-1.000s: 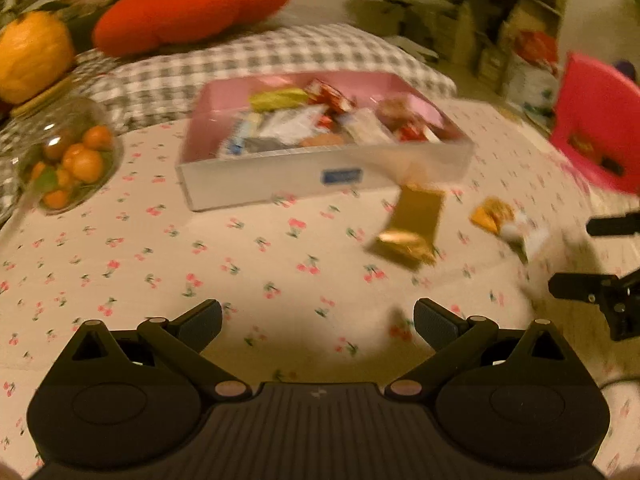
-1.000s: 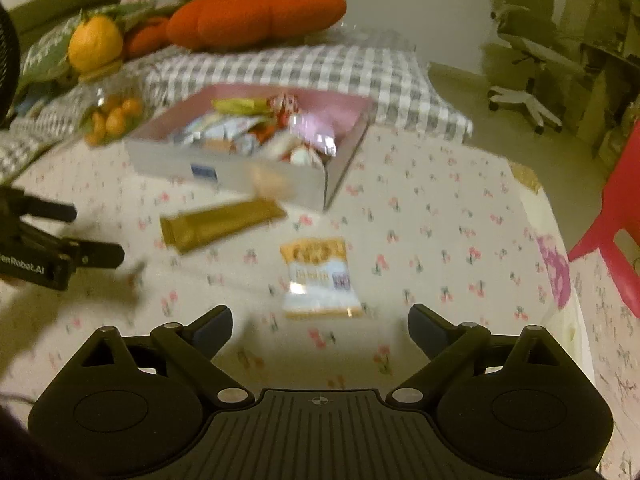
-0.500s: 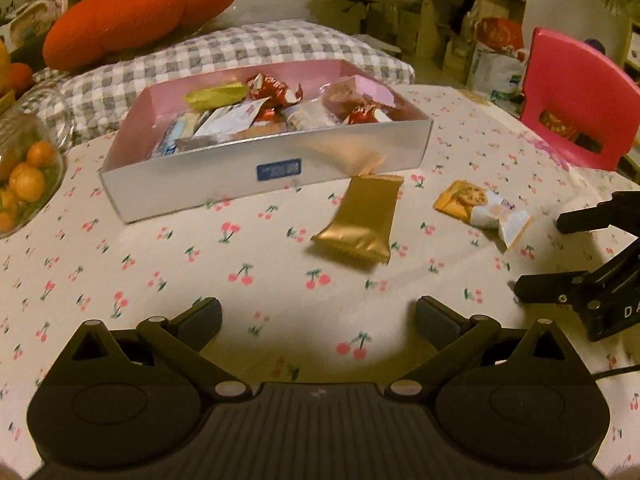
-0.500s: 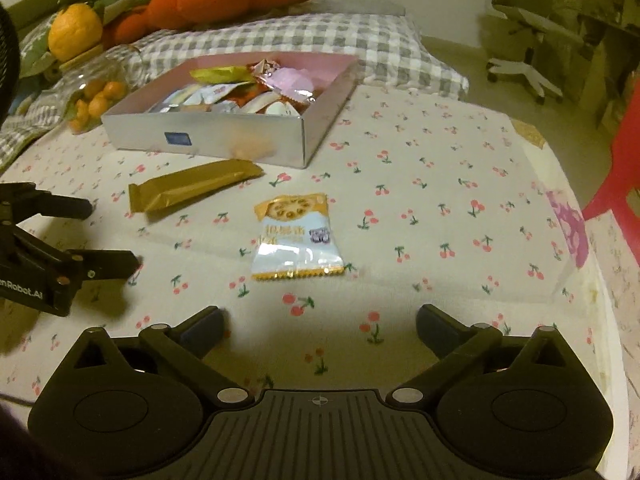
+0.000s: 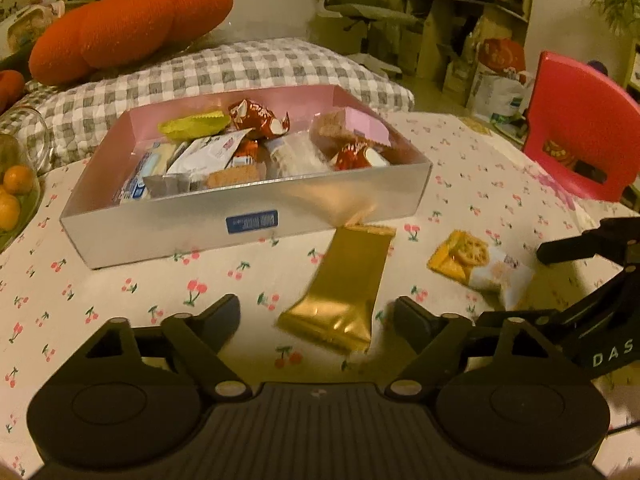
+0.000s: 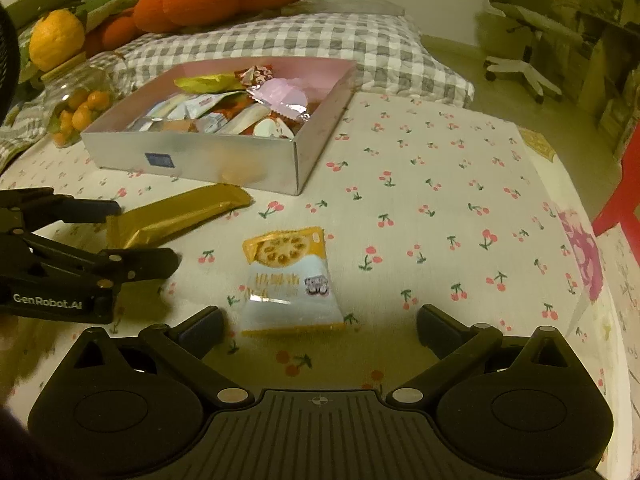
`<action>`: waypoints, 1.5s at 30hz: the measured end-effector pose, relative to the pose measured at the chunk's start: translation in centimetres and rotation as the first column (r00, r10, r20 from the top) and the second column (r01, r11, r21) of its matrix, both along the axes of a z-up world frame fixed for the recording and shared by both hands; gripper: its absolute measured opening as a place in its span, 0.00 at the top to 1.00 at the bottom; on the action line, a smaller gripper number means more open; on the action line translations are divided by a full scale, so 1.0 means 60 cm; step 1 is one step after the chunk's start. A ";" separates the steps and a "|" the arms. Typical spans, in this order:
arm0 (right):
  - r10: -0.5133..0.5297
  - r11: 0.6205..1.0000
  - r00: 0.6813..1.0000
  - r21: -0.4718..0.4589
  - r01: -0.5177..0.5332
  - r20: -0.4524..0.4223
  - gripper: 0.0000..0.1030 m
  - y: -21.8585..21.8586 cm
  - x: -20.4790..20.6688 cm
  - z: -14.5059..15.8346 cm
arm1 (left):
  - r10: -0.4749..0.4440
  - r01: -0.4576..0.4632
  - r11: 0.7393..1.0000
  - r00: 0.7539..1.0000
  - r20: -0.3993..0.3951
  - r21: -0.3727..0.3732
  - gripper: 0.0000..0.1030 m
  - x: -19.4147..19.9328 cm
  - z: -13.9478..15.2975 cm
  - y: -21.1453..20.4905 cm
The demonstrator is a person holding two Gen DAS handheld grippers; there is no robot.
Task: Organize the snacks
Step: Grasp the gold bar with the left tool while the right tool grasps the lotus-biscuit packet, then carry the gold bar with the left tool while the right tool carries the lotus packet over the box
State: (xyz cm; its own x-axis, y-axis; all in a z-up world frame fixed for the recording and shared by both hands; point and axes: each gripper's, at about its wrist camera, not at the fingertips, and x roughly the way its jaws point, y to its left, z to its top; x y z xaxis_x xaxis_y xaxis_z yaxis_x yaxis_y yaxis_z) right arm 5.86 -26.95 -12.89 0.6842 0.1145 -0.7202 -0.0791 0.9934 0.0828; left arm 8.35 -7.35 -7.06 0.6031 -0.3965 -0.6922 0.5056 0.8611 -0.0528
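Observation:
A silver box with a pink inside [image 5: 248,216] [image 6: 192,156] sits on the cherry-print cloth and holds several wrapped snacks. A gold bar wrapper [image 5: 344,284] [image 6: 176,216] lies in front of it. A blue and orange cracker packet [image 5: 476,268] [image 6: 288,280] lies to its right. My left gripper [image 5: 318,316] is open, with the near end of the gold bar between its fingers. My right gripper [image 6: 320,326] is open, with the near end of the cracker packet between its fingers. Each gripper shows in the other's view, the left [image 6: 142,236] and the right [image 5: 516,284].
A clear container of small oranges [image 5: 16,196] [image 6: 80,112] stands left of the box. A checked cushion [image 6: 304,48] and orange plush [image 5: 132,28] lie behind. A red chair [image 5: 580,128] stands at the right, past the table edge.
Both grippers have moved forward and lower toward the snacks. The gold bar now lies between my left fingers and the cracker packet between my right fingers. Both stay open.

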 end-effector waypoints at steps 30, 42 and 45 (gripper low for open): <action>-0.012 1.000 1.000 -0.007 0.012 0.010 0.35 0.017 0.025 0.018 | 0.022 -0.025 0.999 0.998 -0.050 -0.046 0.65 0.003 0.017 -0.008; 0.011 1.000 1.000 -0.023 -0.011 -0.002 0.61 0.035 0.027 0.029 | 0.027 -0.033 0.998 0.995 -0.093 -0.054 0.68 -0.002 0.023 -0.005; -0.001 1.000 1.000 -0.021 0.000 -0.013 0.61 0.036 0.028 0.030 | 0.031 -0.037 0.998 0.994 -0.102 -0.057 0.70 -0.005 0.027 0.002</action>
State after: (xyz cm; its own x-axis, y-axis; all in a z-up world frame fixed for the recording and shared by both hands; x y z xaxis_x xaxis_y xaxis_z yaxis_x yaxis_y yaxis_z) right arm 7.53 -24.77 -11.07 0.6749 0.0991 -0.7312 -0.0776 0.9950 0.0633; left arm 8.07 -7.25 -5.45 0.5453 -0.4190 -0.7260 0.4655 0.8717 -0.1534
